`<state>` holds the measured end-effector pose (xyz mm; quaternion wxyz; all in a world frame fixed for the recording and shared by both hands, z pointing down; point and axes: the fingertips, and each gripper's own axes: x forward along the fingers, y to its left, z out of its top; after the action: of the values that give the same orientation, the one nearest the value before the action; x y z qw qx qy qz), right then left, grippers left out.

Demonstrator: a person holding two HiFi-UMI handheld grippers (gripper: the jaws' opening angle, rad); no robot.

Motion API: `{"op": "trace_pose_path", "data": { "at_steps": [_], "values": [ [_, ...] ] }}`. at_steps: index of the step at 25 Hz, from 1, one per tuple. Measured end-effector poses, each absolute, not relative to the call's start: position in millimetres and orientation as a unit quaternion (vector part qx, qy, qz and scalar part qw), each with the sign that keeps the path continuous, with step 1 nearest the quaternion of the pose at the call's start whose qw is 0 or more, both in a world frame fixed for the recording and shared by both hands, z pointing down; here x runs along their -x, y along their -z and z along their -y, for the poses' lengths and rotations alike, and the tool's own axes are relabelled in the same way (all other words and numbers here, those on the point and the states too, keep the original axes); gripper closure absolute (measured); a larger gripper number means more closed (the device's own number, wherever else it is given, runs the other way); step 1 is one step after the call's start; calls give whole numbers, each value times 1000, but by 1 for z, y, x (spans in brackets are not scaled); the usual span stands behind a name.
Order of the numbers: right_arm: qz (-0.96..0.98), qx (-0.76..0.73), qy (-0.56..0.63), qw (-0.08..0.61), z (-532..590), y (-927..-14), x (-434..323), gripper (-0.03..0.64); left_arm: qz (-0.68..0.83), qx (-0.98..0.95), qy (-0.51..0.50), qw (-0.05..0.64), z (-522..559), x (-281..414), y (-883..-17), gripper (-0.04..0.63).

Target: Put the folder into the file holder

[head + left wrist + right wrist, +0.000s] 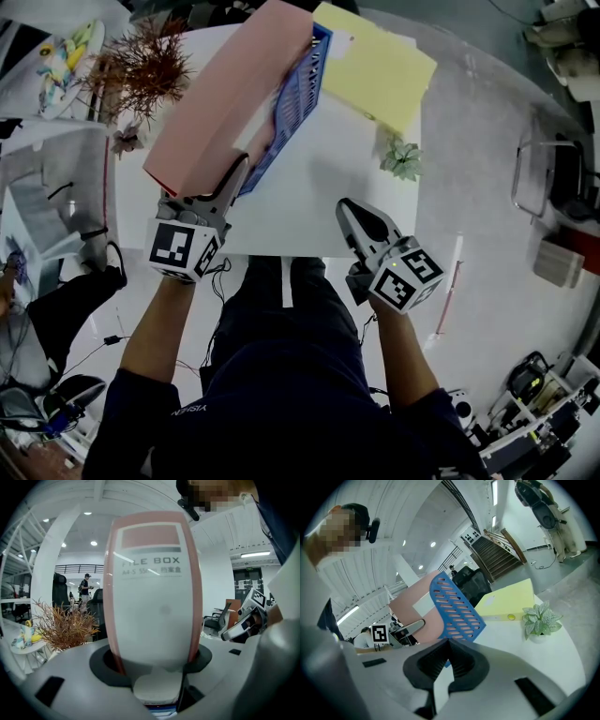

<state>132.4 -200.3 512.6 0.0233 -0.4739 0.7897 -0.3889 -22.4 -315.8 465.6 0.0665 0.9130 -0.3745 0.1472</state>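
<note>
there, left gripper (228, 180) clamps folder (230, 89) edge

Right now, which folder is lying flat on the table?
The yellow folder, flat beyond the blue file holder. The pink file box is tilted up, gripped by the left gripper.

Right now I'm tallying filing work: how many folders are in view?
2. The pink box folder is clamped in the left gripper, beside the blue slotted plastic file holder; the yellow folder lies on the white table beyond it. Others might be hidden.
</note>
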Motion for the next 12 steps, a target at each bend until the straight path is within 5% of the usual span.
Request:
{"op": "trace_pose_path", "data": {
  "at_steps": [12],
  "values": [
    [-787,475,394,20,194,-518,-129,612,379,-911,-149,62,313,21,-474,310]
  ]
}}
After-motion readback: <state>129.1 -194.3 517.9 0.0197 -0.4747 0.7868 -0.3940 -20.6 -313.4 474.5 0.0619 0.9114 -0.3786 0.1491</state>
